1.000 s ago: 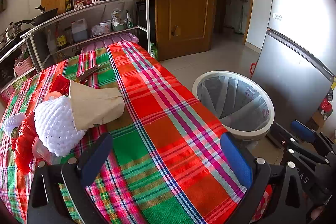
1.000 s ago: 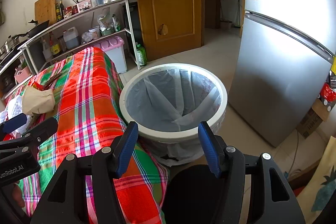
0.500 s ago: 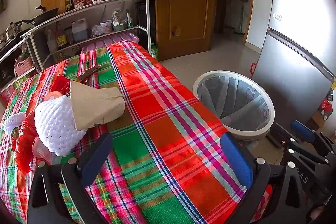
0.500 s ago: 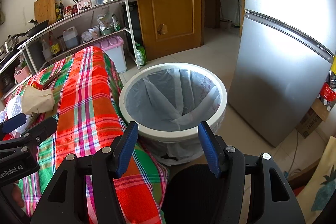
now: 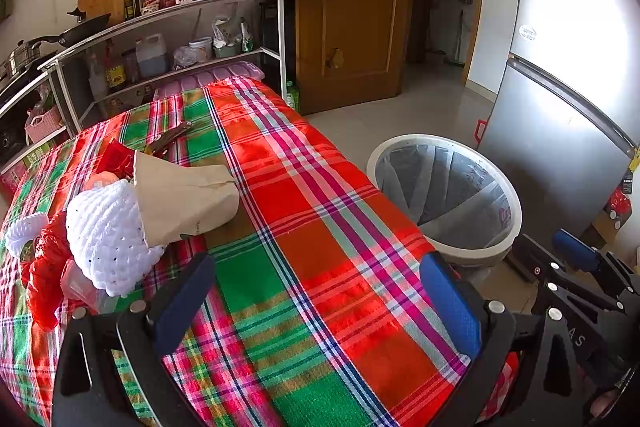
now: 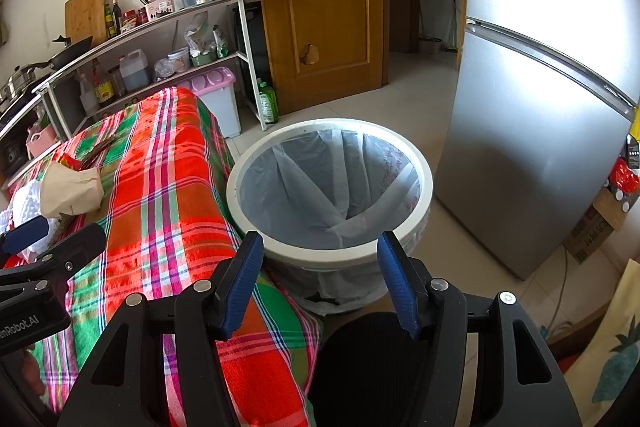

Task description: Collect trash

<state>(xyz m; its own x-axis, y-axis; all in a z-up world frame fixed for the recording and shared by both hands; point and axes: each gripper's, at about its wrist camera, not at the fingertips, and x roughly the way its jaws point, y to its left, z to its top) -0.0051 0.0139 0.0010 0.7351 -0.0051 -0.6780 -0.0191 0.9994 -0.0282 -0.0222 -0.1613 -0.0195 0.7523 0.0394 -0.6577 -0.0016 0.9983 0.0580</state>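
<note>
Brown paper bag beside open left claw

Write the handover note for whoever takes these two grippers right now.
Left gripper: open, empty, over the plaid tablecloth.
Right gripper: open, empty, facing the lined trash bin on the floor beside the table.
Trash: brown paper bag, red wrappers and a clear plastic piece sit piled with a white crocheted item at the table's left side.
Done: nothing visible in the bin.
Left: pick up each piece and drop it in.
</note>
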